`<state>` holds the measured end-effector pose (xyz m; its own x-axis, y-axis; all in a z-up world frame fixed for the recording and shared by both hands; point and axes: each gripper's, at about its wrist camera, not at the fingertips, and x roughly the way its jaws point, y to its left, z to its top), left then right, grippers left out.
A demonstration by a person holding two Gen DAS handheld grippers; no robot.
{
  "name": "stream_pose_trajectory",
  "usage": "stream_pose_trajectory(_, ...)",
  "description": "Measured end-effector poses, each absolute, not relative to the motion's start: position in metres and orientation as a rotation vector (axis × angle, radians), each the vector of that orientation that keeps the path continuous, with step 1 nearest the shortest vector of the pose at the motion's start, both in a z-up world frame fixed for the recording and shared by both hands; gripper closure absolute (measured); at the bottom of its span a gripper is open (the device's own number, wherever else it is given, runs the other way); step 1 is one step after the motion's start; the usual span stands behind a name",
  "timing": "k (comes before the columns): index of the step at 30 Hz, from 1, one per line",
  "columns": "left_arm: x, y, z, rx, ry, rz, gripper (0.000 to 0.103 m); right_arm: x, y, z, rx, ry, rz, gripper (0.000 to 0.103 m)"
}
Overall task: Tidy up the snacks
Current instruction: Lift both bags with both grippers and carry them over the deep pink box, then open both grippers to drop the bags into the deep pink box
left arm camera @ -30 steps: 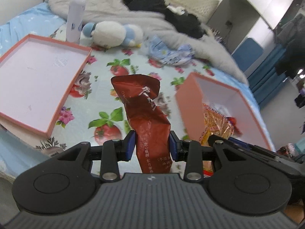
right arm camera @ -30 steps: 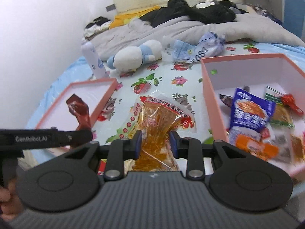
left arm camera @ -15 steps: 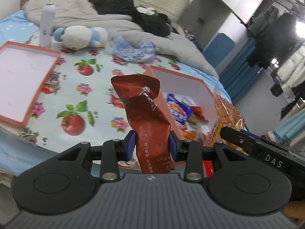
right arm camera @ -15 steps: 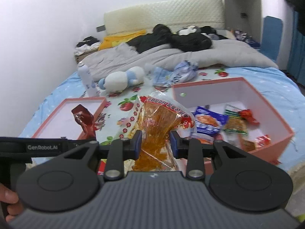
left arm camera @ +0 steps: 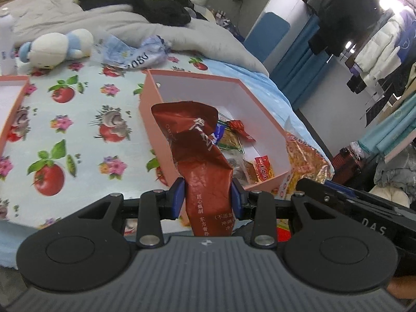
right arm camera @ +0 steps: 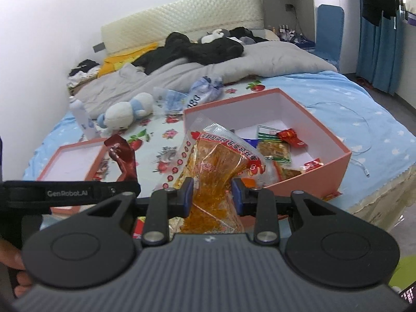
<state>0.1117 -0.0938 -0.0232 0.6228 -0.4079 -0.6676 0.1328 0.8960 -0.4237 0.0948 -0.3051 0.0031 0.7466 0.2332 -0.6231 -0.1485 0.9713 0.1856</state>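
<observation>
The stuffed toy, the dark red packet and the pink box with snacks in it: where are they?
Stuffed toy [left arm camera: 52, 49], left wrist view, its white body.
Dark red packet [left arm camera: 205, 171], left wrist view, its middle.
Pink box [right arm camera: 312, 176], right wrist view, its near wall.

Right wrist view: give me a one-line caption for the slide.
Right gripper clamps a clear orange snack bag before the pink box of snacks on the bed.

- plush toy [right arm camera: 127, 113] lying on fruit-print sheet [left arm camera: 85, 130], white bottle [right arm camera: 82, 118] upright just beside it
- crumpled blue-white plastic bag [left arm camera: 135, 54] near the toy
- grey duvet [right arm camera: 260, 62] with black clothes [right arm camera: 202, 48] piled on top
- blue curtains [right arm camera: 377, 39] at right
- coats [left arm camera: 364, 26] hanging
</observation>
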Motion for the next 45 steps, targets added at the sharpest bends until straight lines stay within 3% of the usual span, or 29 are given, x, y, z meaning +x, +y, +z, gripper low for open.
stream_pose_trajectory(25,0.349,-0.179,-0.119,-0.287,1.068,-0.401,0.061,0.293,-0.372,-0.086,0.118,0.838,0.121,0.067)
stream_pose_trajectory(32,0.352,-0.183,-0.127,-0.252,1.072,-0.415,0.058,0.306,-0.369,-0.106,0.122,0.884,0.124,0.066)
stream_pose_trajectory(34,0.350,-0.183,-0.125,-0.248,1.068,-0.422,0.045,0.305,-0.368,-0.106,0.126,0.883,0.115,0.063)
stream_pose_trajectory(36,0.345,-0.180,-0.119,-0.255,1.047,-0.411,0.039,0.306,-0.368,-0.104,0.111,0.884,0.089,0.054)
stream_pose_trajectory(45,0.300,-0.162,-0.069,-0.248,0.944,-0.382,0.039,0.270,-0.367,-0.064,0.121,0.814,0.108,0.052)
